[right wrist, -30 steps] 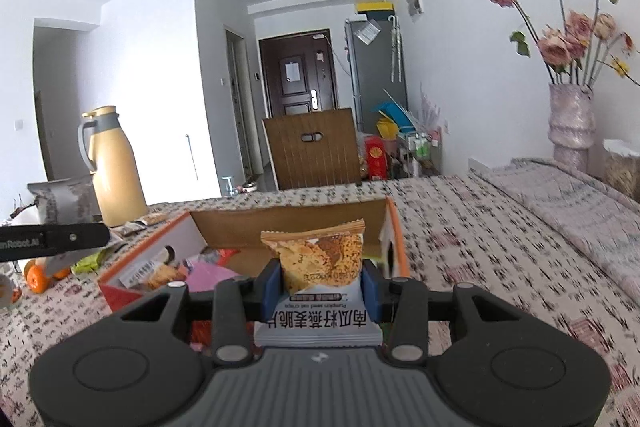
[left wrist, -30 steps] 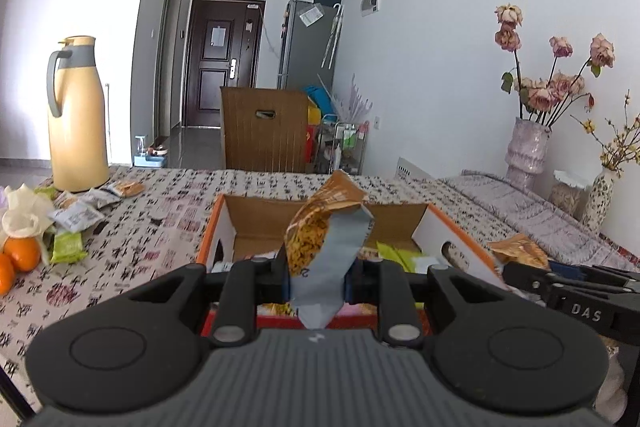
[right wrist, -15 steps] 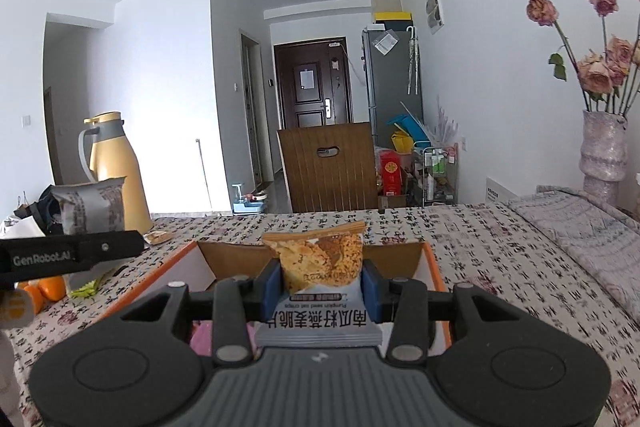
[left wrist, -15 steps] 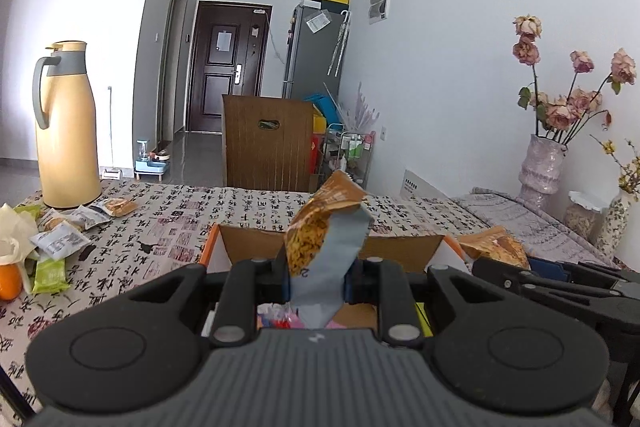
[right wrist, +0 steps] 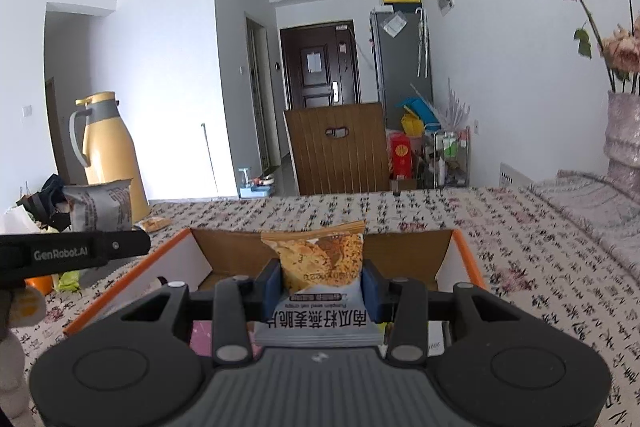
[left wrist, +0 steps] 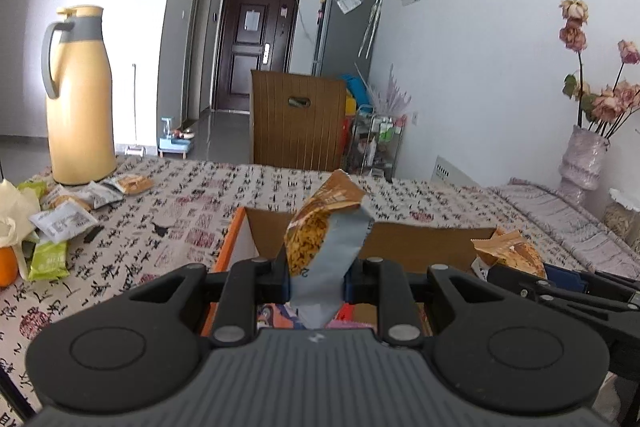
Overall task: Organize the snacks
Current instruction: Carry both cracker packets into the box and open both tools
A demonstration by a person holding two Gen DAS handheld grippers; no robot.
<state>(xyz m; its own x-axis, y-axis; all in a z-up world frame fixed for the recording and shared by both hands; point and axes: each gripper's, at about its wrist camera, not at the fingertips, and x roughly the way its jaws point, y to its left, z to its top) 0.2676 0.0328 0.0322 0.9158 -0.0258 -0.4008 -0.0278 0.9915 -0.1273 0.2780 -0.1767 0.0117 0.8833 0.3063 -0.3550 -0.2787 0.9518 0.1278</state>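
Left gripper point(left wrist: 316, 281) clamped on twisted grey snack packet point(left wrist: 326, 247), right gripper point(right wrist: 320, 285) gripping crisp packet point(right wrist: 320, 267) flat, both above open cardboard box point(right wrist: 456, 259), tablecloth point(left wrist: 160, 211) beneath.

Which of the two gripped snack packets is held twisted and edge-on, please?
The left gripper's packet; the right gripper's packet faces the camera flat.

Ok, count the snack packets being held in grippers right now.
2. One is in the left hand-held gripper, twisted edge-on; one faces flat in the right hand-held gripper, over the box. Loose packets lie elsewhere.
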